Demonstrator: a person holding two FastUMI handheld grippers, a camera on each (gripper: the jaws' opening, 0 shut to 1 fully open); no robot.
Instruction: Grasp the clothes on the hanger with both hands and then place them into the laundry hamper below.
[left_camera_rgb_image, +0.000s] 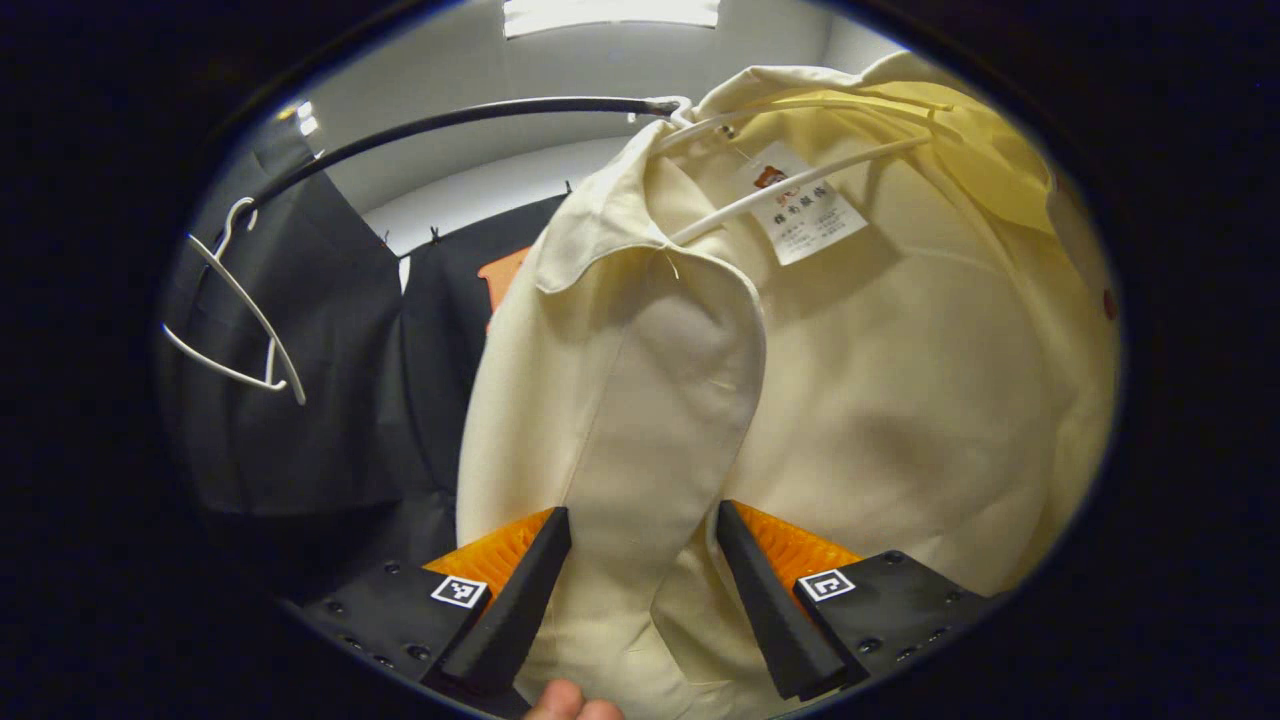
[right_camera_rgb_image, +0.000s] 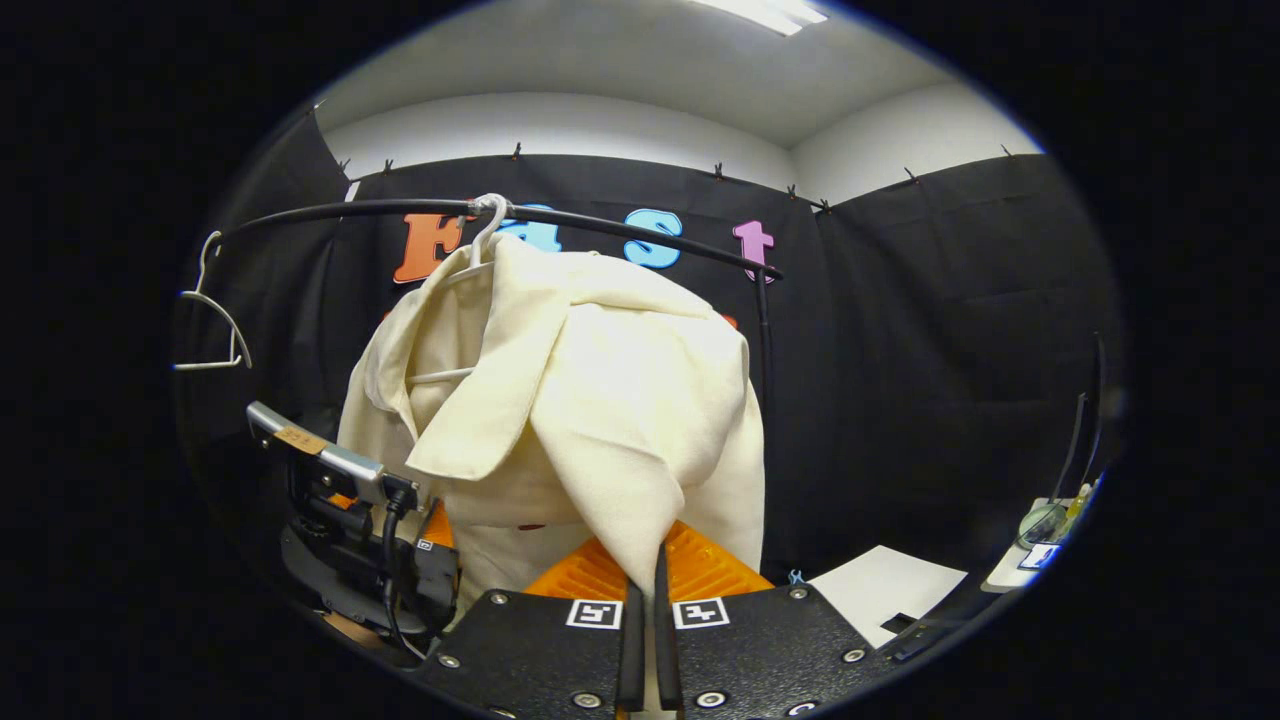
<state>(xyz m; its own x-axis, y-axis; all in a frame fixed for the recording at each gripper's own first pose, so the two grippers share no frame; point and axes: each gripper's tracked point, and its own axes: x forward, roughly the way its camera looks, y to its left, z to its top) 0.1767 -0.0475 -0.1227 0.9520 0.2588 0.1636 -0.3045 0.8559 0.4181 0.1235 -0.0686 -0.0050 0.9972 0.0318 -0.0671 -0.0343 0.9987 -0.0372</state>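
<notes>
Cream jacket lapel between the left gripper's wide jaws, hem pinched in the right gripper's closed jaws

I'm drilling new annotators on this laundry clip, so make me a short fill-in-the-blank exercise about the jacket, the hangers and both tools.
1. The cream cloth jacket hangs on a white hanger hooked over the black ____.
2. The right tool is ____ on a hanging point of the jacket.
3. The left tool is ____, its fingers either side of a jacket flap.
4. The second white wire hanger on the rail is ____.

Missing words: rail; shut; open; empty
</notes>
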